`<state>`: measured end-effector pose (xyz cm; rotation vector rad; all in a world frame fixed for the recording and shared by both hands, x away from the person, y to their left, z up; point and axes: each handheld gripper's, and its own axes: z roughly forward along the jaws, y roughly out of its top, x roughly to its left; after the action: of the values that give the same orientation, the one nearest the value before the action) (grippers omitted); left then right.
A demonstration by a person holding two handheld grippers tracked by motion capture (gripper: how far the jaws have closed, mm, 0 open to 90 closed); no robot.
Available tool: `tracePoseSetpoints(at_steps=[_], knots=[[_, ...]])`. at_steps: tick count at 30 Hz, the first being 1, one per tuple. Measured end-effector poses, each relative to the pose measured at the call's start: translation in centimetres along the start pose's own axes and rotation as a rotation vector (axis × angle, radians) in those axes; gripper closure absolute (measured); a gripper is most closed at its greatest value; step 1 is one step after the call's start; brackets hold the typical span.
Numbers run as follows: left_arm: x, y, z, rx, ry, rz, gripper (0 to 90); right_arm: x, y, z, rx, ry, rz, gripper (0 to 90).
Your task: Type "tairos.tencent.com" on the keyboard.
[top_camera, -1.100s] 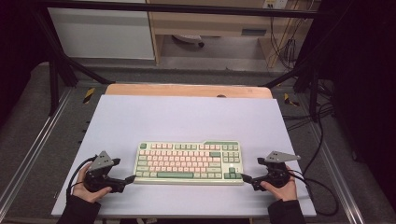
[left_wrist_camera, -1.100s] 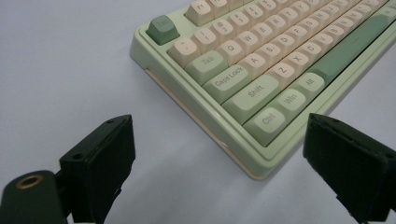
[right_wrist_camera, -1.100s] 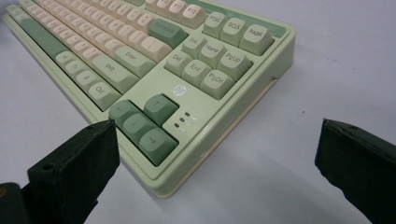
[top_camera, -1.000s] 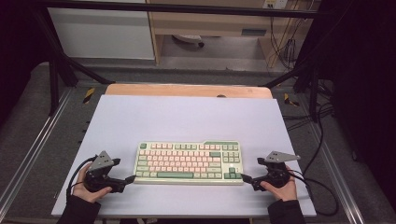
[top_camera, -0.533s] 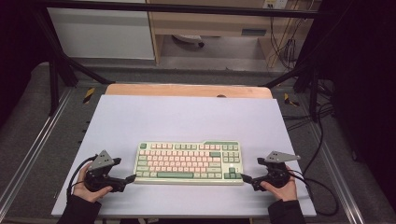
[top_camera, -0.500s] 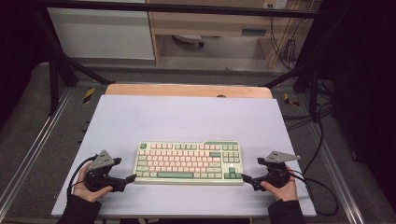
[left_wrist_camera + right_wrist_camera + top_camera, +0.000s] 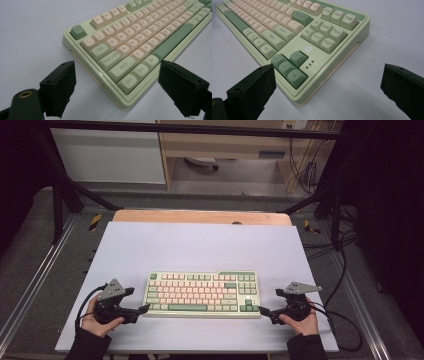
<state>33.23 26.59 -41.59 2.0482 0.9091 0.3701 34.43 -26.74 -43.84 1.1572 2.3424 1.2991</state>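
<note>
Though unclamped, keyboard (image 7: pixel 201 294) between grippers.

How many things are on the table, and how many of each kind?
Keyboard: 1
Grippers, each held in a hand at one end of the keyboard, left gripper and right gripper: 2
Total: 3

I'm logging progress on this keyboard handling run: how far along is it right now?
Done: the left gripper and right gripper sit at the near corners of the keyboard. In hand: both jaws stand open around those corners, pads clear of the case; the left jaws have just been closing a little. Left: closing on both corners and moving the keyboard, which lies flat on the table.
</note>
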Motion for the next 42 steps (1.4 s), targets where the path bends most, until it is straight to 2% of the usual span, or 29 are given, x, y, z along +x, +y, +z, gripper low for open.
tracePoseSetpoints(at_steps=[9, 18, 28, 42], knots=[[-0.8, 1.1, 0.5, -0.008, -0.006, -0.008, 25.9, 0.0, 0.0, 0.2, 0.009, -0.003, -0.005, 0.5], [-2.1, 2.3, 1.6, -0.008, -0.011, 0.013, 37.8, 0.1, 0.0, 0.2, 0.007, -0.003, -0.002, 0.5], [-2.8, 3.3, 2.8, -0.015, -0.02, -0.006, 52.0, 0.1, 0.0, 0.2, 0.008, -0.003, -0.003, 0.5], [-4.3, 4.9, 4.6, -0.001, -0.038, 0.024, 70.6, 0.0, 0.0, 0.2, 0.01, -0.005, -0.004, 0.5]])
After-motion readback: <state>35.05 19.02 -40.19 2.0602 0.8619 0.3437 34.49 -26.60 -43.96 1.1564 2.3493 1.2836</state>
